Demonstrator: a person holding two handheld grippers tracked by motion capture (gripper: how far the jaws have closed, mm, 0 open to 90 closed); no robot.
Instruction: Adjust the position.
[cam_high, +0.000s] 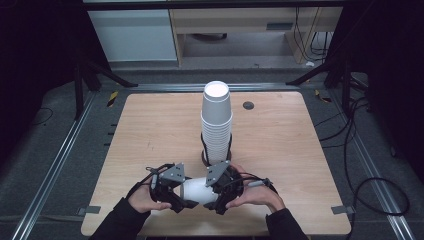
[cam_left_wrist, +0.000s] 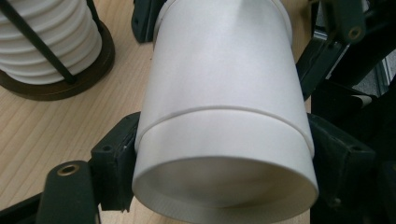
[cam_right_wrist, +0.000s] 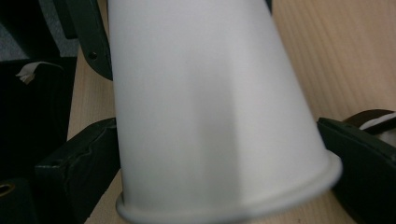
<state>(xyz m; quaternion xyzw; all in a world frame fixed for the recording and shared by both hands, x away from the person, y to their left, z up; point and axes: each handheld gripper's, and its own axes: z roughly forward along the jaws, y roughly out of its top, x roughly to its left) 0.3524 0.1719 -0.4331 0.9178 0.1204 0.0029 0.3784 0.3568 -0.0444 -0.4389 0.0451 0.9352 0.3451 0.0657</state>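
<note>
We read no brand, label or writing on anything here; the cups are plain white.

Near edge of the desk (cam_high: 150, 130): the left tongs (cam_high: 186, 201) and right tongs (cam_high: 214, 199) face each other, a hand behind each. Between them we see a white cup (cam_high: 196, 190) lying on its side, long axis running left-right across the desk. In the high view we cannot tell whether it rests on the wood or is lifted clear.

Left gripper view: two nested pieces show, an inner cup base (cam_left_wrist: 224, 186) pointing at the camera and an outer rim seam around it; a jaw presses each flank. The left tongs are clamped on the cup.

Right gripper view: a rolled rim (cam_right_wrist: 233, 205) sits nearest the camera, the body tapering away; jaws touch both sides. The right tongs likewise clamp the cup.

Farther back, mid-desk: a tall stack (cam_high: 216, 125) of white cups, upright and mouth-down, in a dark round holder (cam_high: 206, 159). Beyond it, a small dark disc (cam_high: 248, 105) sits near the far edge.
</note>
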